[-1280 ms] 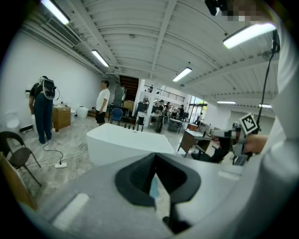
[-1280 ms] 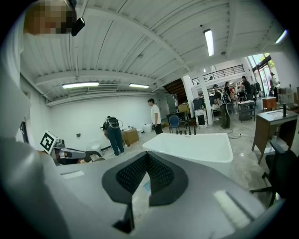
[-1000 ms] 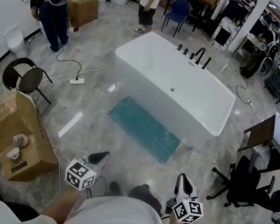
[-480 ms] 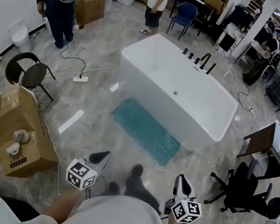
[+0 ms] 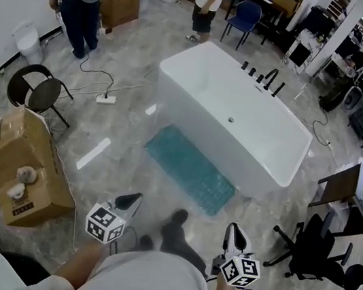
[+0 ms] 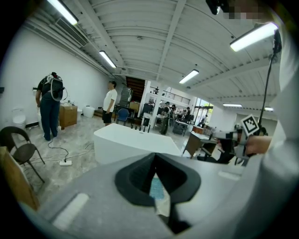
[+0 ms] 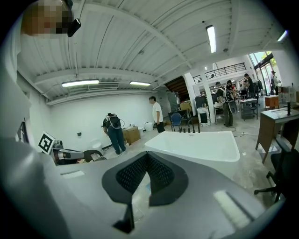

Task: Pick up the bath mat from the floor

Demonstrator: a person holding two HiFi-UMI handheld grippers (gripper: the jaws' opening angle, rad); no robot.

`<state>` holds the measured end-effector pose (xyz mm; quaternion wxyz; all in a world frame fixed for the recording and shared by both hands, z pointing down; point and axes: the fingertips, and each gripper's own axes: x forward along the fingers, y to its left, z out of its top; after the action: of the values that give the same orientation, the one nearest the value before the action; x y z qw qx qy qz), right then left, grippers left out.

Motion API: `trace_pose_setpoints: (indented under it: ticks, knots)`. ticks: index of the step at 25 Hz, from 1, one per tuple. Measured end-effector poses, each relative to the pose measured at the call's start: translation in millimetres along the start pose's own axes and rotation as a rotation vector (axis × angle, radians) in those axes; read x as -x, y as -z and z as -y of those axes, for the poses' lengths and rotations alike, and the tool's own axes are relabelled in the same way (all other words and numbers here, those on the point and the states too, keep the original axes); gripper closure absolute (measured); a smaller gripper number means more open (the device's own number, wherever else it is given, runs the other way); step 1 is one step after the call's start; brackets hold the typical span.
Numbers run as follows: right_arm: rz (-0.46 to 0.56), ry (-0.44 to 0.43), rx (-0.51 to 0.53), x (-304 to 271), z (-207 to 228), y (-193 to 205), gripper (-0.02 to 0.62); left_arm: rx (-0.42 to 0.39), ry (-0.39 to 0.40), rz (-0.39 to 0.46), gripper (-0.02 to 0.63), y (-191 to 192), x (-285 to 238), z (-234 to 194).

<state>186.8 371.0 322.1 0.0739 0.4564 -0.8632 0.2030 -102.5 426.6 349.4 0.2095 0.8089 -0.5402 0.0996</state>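
A brown cardboard box (image 5: 17,161) stands well left of the left gripper (image 5: 132,199), whose jaws are clenched on nothing. The teal rectangular bath mat (image 5: 190,169) lies flat on the grey marble floor (image 5: 122,131), ahead of both pairs of jaws and just beside the white bathtub (image 5: 234,115). The right gripper (image 5: 235,230) is likewise clenched and empty, and a black office chair (image 5: 314,256) stands to its right.

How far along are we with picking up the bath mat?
Done: nothing; the bath mat lies flat on the floor beside the bathtub. In hand: nothing; left gripper and right gripper are shut, empty, short of it. Left: reach it, open, grasp, lift.
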Motion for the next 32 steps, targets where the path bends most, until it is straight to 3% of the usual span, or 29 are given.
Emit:
trace_pose_setpoints:
  ticks: [7, 14, 19, 25, 28, 32]
  knots:
    - [-0.043, -0.062, 0.061, -50.1, 15.7, -11.7, 0.589, -0.033, 0.032, 0.007, 0.603, -26.1, -41.6, -8.4]
    - [-0.062, -0.086, 0.049, -106.3, 53.7, -30.4, 0.591, -0.03, 0.013, -0.015, 0.603, -52.5, -104.5, -26.9]
    - [-0.059, -0.105, 0.018, -144.8, 89.6, -47.3, 0.591, -0.045, 0.066, -0.02, 0.603, -77.3, -153.2, -26.5]
    - [-0.044, -0.181, 0.027, -190.6, 113.9, -69.7, 0.591, -0.123, 0.05, -0.036, 0.604, -104.5, -207.4, -36.2]
    - [-0.05, -0.177, 0.05, -210.2, 134.7, -79.4, 0.591, -0.184, 0.089, -0.078, 0.604, -110.2, -237.7, -29.5]
    - [-0.069, -0.164, 0.058, -231.0, 168.8, -88.1, 0.591, -0.215, 0.11, -0.068, 0.604, -126.2, -276.6, -24.0]
